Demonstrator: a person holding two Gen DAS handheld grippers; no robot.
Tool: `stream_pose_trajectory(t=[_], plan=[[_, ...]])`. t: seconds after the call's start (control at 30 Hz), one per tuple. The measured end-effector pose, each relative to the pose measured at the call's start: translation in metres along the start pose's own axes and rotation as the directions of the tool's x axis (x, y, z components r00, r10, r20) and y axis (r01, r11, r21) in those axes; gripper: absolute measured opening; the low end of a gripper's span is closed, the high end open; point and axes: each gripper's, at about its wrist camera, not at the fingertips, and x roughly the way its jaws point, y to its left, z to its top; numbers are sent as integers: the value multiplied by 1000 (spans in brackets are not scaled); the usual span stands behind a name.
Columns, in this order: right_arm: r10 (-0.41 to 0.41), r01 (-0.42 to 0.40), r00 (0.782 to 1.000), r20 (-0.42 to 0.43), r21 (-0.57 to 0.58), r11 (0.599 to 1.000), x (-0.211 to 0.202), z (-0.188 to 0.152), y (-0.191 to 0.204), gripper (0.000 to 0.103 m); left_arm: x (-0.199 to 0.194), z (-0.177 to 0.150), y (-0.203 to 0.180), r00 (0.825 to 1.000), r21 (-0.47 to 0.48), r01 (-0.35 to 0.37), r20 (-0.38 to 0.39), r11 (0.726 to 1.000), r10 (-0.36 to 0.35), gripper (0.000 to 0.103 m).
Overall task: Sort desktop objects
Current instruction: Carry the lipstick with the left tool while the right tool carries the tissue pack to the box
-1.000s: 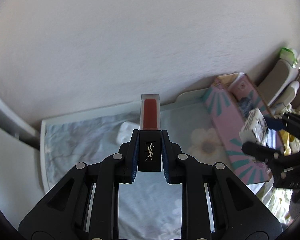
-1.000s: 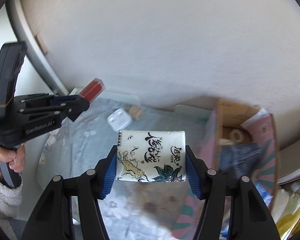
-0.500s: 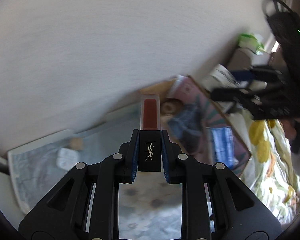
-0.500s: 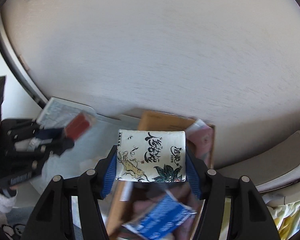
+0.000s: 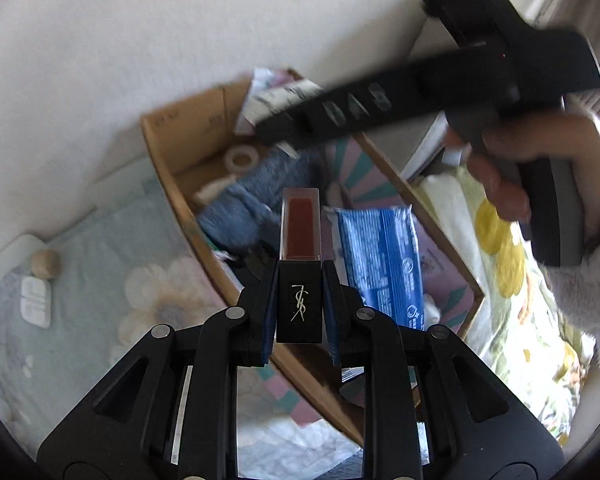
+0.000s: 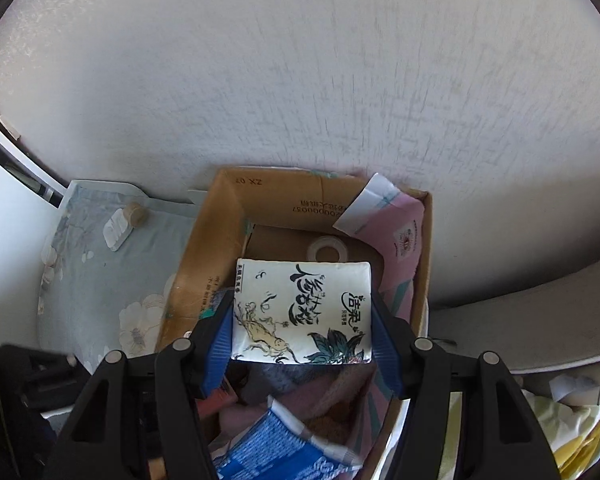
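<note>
Swung both loads from over the cloth (image 5: 100, 264) to above the box (image 6: 220, 216). Left gripper (image 5: 299, 300) pinching the lipstick (image 5: 300, 228) by its cap, right gripper (image 6: 302, 312) clamped on the tissue pack (image 6: 300, 308); box straight ahead of both jaws. Already boxed: tape roll (image 6: 327, 250), blue pack (image 5: 380, 256), towel (image 5: 256, 188). Left to release: both loads. Left on cloth, off to the jaws' left: white case (image 5: 36, 300), cork (image 5: 46, 263).

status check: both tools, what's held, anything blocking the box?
Left tool shut on lipstick. Right tool shut on tissue pack. Both over cardboard box. Box crowded: blue packet, tape roll.
</note>
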Motion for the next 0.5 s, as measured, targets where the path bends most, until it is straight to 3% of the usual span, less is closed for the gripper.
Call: stream_pose_trajectory(t=[0.5], plan=[[26,-26,999,-20,-22,999,17,18,5,57,7,11,-13,998,45,-60,15,997,59,18]])
